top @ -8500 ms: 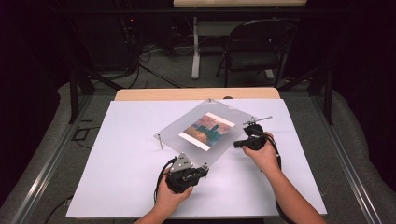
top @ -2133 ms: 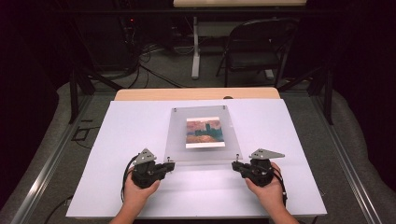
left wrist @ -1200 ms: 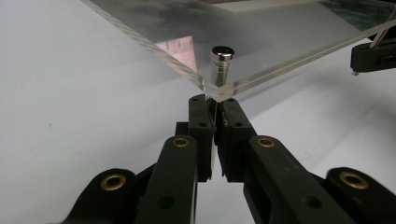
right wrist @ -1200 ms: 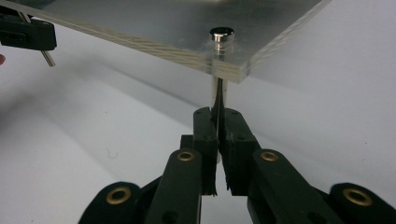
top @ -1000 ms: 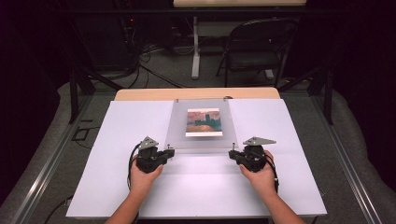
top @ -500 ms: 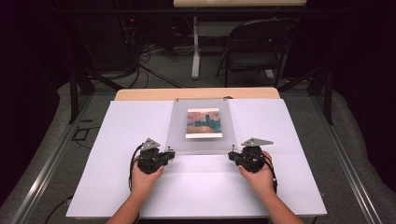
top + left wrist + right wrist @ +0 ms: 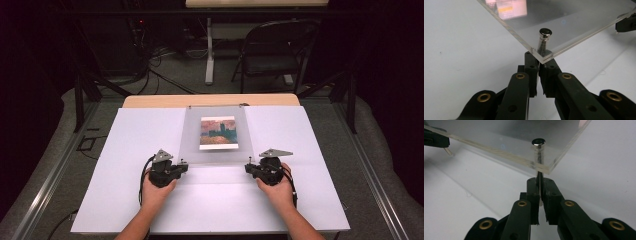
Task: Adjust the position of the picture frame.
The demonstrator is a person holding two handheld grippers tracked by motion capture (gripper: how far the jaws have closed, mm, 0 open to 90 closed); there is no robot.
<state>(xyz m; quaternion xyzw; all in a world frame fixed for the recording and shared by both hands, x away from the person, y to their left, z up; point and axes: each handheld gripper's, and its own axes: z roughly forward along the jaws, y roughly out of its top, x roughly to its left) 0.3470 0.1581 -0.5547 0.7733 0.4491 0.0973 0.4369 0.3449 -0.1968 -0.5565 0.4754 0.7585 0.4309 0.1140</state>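
On white table (image 7: 125, 200), one acrylic frame (image 7: 192, 145) (one picture), two tongs (image 7: 184, 166) (image 7: 248, 168)

clear acrylic frame (image 7: 216, 135) | small landscape picture (image 7: 218, 132) inside | metal standoff pins at corners | near edge raised off table, far edge down

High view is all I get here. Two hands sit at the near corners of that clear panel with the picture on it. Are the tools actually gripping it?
Observer: Yes. The left gripper is closed at the clear panel's corner, under a metal pin.
Operator: And the other one?
Observer: The right gripper is clamped on the stem of its own corner pin.
Operator: Is the panel flat on the table?
Observer: No, its near edge is raised above the white table.
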